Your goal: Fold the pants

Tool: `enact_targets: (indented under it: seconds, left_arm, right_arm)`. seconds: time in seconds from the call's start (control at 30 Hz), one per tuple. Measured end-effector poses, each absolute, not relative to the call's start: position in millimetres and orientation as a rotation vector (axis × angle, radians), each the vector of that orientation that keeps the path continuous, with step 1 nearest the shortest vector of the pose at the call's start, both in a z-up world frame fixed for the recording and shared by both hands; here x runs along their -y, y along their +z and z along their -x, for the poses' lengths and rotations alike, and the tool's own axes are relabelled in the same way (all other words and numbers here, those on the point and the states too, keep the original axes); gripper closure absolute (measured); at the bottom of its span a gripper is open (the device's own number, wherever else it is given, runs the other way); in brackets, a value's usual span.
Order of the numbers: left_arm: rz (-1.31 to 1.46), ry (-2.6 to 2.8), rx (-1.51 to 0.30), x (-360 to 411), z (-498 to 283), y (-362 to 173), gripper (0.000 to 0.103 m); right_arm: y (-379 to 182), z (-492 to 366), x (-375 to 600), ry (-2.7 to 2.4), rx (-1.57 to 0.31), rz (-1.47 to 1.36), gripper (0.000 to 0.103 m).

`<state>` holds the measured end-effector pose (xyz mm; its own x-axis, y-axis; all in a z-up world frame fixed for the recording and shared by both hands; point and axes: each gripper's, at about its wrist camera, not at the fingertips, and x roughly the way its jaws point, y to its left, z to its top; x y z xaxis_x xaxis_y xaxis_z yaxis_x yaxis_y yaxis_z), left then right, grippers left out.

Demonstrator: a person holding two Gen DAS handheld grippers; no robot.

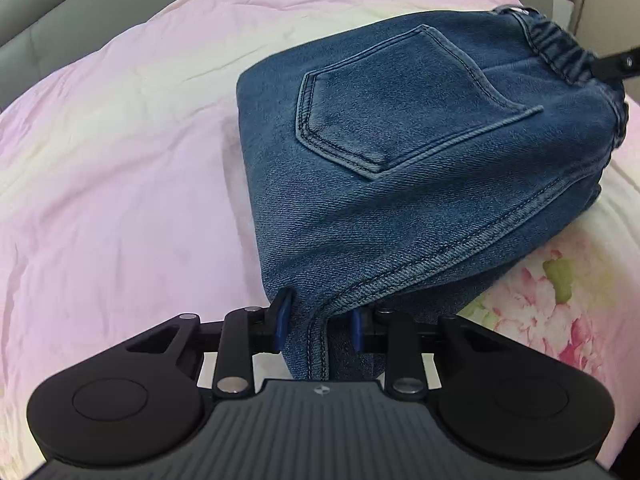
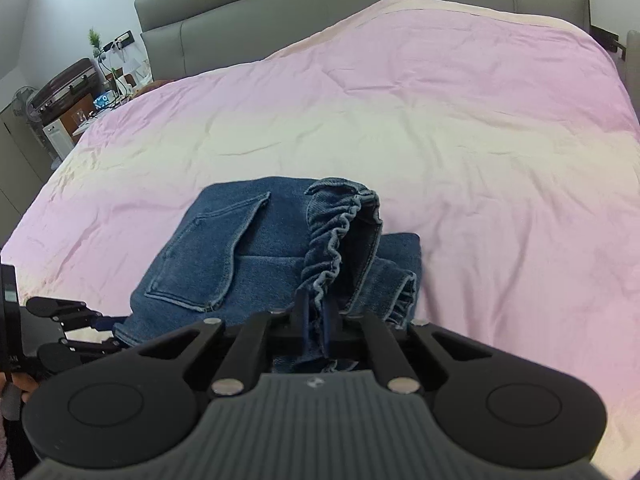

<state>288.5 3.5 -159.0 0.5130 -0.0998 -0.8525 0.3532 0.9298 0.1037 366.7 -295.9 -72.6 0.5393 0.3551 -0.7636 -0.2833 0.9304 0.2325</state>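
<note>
Blue denim pants (image 1: 420, 152) lie folded on a pink bedsheet (image 1: 120, 180), back pocket (image 1: 400, 100) up. My left gripper (image 1: 320, 326) is shut on a seamed corner of the pants at the near edge. In the right wrist view, my right gripper (image 2: 316, 320) is shut on the gathered elastic waistband (image 2: 332, 240) and lifts it above the folded pants (image 2: 224, 256). The right gripper also shows at the far right of the left wrist view (image 1: 616, 65). The left gripper shows at the far left of the right wrist view (image 2: 68, 328).
The bed has a grey padded headboard (image 2: 360, 8). A floral pillow or cover (image 1: 552, 312) lies right of the pants. A cluttered side table with a suitcase (image 2: 68, 84) stands beside the bed at the left.
</note>
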Motion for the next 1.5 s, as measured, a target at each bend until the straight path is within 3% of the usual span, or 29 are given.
enact_targets:
  seconds: [0.27,0.5,0.63,0.7,0.83,1.0,1.07,1.33,1.43,1.47,1.5]
  left_arm:
    - [-0.35,-0.336,-1.06,-14.3,-283.7,-154.0,0.069]
    - [-0.404,-0.385,-1.108,-8.7,-277.7,-124.6,0.074]
    - [-0.318,-0.42,-1.048,-14.4,-278.1,-89.3,0.074]
    - [-0.254,-0.41,-1.024,-12.2,-289.7,-80.1,0.074]
    - [-0.207,-0.336,-1.015,3.9,-324.1,-83.5,0.074]
    - [-0.105,-0.291,-1.089,9.4,-367.1,-103.5,0.073]
    - [-0.075,-0.277,-1.124,9.1,-376.7,-113.1,0.073]
    - [-0.09,-0.282,-1.195,2.3,-382.5,-135.9,0.073]
    - [-0.128,-0.294,-1.199,4.4,-381.0,-141.1,0.074]
    - [-0.136,-0.295,-1.204,4.2,-380.4,-143.0,0.075]
    - [-0.134,-0.295,-1.209,3.0,-379.8,-145.0,0.076]
  right_arm:
    - [-140.9,-360.9,305.1,0.3,-1.007,-0.103,0.103]
    - [-145.0,-368.0,308.2,0.3,-1.039,-0.14,0.1]
    - [-132.1,-375.7,320.5,0.302,-1.031,-0.218,0.086]
    - [-125.9,-378.8,327.8,0.299,-1.019,-0.257,0.064]
    - [-119.0,-384.4,350.0,0.306,-0.981,-0.435,0.057]
    - [-128.9,-411.6,368.1,0.29,-0.97,-0.663,0.037]
    - [-143.0,-425.4,371.9,0.291,-1.0,-0.769,0.034]
    - [-188.0,-457.2,382.2,0.313,-1.067,-1.032,0.032]
    - [-190.7,-467.6,379.4,0.319,-1.081,-1.026,0.036]
    - [-190.5,-468.9,377.9,0.314,-1.08,-1.017,0.046]
    - [-186.4,-467.0,375.6,0.298,-1.067,-0.981,0.063]
